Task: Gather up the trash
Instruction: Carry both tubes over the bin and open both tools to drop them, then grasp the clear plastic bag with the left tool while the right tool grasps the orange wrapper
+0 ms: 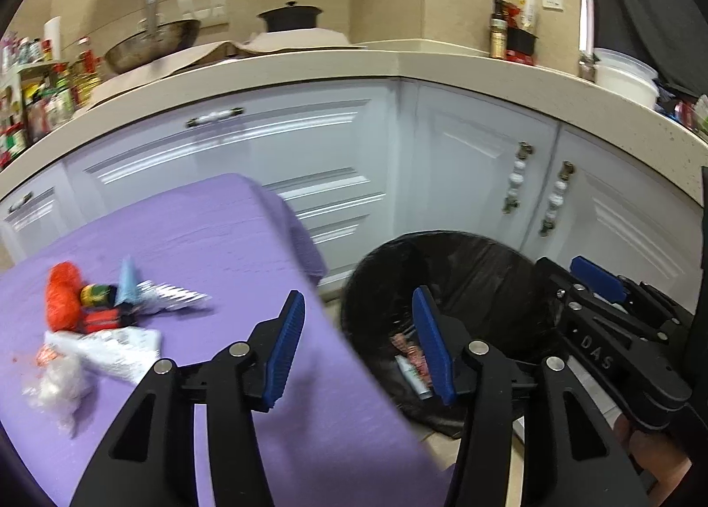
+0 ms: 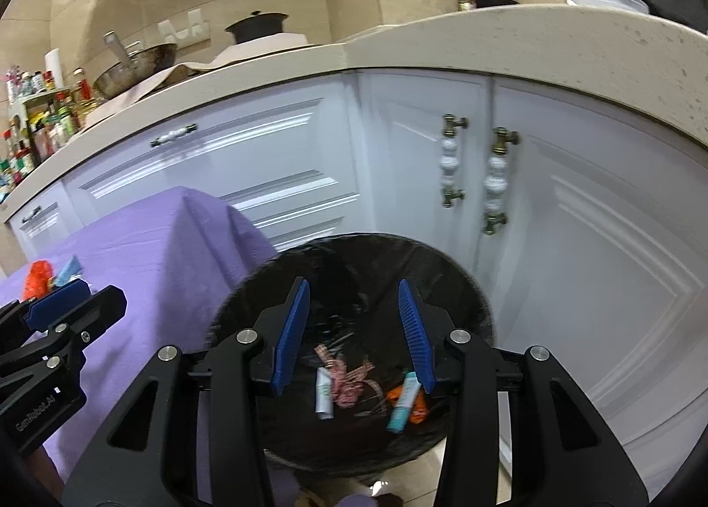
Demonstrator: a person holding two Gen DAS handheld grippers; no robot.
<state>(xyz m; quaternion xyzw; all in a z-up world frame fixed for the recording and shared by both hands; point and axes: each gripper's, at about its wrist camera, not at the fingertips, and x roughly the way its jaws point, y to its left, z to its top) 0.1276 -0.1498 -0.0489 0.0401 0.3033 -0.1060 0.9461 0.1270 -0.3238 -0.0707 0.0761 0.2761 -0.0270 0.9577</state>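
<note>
— Purple tablecloth (image 1: 230, 241), plain, no pattern. On it, trash pile (image 1: 95, 330): orange netting (image 1: 64, 301), pale blue cone (image 1: 129, 283), silver crinkled foil (image 1: 177, 297), red packet (image 1: 102, 320), clear and white plastic (image 1: 106, 347).

— Black bin liner (image 2: 354, 268), glossy. Inside: white tube (image 2: 324, 394), teal and white tube (image 2: 403, 403), orange wrapper (image 2: 418, 412), red-and-white patterned ribbon wrapper (image 2: 347, 378).

— Black left gripper (image 1: 360, 347) with blue ribbed pads (image 1: 287, 352). Same black and blue on right gripper (image 2: 354, 330).

— White cabinet doors (image 2: 575, 241), brass and white handles (image 2: 495, 179), beige speckled countertop (image 2: 575, 38).
</note>
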